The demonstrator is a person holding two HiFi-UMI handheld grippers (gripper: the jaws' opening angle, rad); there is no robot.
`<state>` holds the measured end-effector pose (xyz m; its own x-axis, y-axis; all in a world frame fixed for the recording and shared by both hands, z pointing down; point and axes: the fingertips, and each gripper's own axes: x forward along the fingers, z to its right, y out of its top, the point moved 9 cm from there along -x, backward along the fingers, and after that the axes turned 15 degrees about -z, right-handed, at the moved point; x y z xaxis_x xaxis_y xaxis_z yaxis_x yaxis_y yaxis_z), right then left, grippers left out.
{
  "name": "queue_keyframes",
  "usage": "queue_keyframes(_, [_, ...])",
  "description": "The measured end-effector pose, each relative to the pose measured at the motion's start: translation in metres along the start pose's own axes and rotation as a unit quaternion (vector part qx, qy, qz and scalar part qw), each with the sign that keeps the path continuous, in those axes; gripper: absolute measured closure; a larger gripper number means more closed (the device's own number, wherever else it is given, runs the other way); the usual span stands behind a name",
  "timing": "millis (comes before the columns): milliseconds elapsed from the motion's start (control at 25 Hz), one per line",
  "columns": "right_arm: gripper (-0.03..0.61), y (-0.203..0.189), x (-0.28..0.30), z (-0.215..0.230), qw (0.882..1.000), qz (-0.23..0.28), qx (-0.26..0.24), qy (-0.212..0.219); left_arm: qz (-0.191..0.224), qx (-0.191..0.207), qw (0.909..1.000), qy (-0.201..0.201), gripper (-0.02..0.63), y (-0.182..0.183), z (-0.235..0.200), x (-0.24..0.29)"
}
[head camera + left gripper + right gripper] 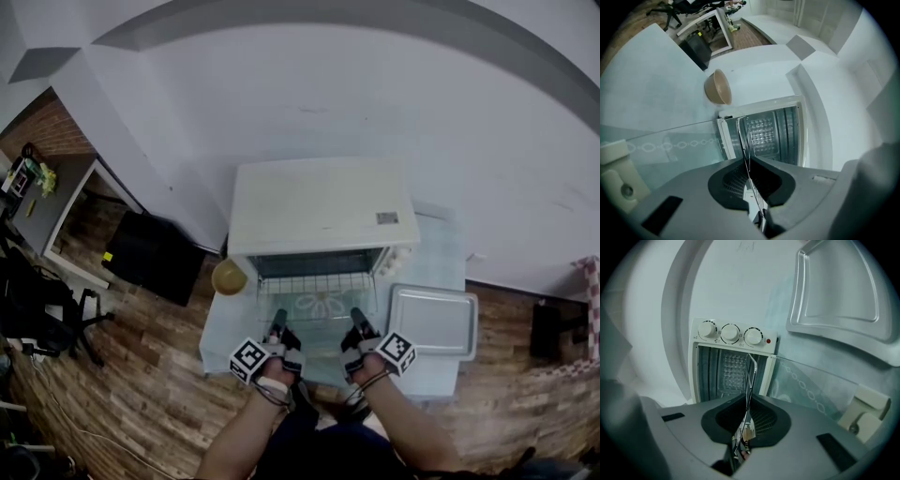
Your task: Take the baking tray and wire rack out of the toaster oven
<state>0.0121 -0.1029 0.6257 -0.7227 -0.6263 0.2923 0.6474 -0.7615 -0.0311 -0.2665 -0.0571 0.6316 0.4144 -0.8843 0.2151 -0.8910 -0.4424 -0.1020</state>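
The white toaster oven (323, 206) stands on a pale table with its glass door (323, 323) folded down. The wire rack (319, 281) sticks partway out of the oven mouth. My left gripper (277, 319) is shut on the rack's front edge at the left, and my right gripper (357, 317) is shut on it at the right. The left gripper view shows the rack (746, 136) edge-on, running between the jaws of the left gripper (749, 173). In the right gripper view the rack (751, 371) likewise passes through the right gripper (746, 411). The baking tray (433, 321) lies on the table, right of the door.
A tan bowl (229, 277) sits on the table at the oven's left front corner. The oven's three knobs (730, 333) are on its right side. A white wall rises behind the oven. Wood floor, a black box (150, 255) and a desk lie to the left.
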Motion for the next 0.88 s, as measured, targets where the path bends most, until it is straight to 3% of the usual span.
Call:
queue_keyframes(600, [0.555,-0.017,-0.03,-0.008,0.999,-0.018,-0.027,0.002,-0.021,0.017,0.9996,-0.001,0.603,-0.017,0.002,-0.029])
queue_keyframes(720, [0.555,-0.019,-0.031,-0.007,0.999,-0.023,-0.034,0.001,-0.029,0.035,0.9989,-0.007,0.603,-0.014,0.004,-0.029])
queue_keyframes(880, [0.554,-0.025,-0.038,-0.009,0.999,-0.028,-0.044,0.0,-0.039,0.058,0.9975,0.014,0.601,-0.017,0.009,-0.04])
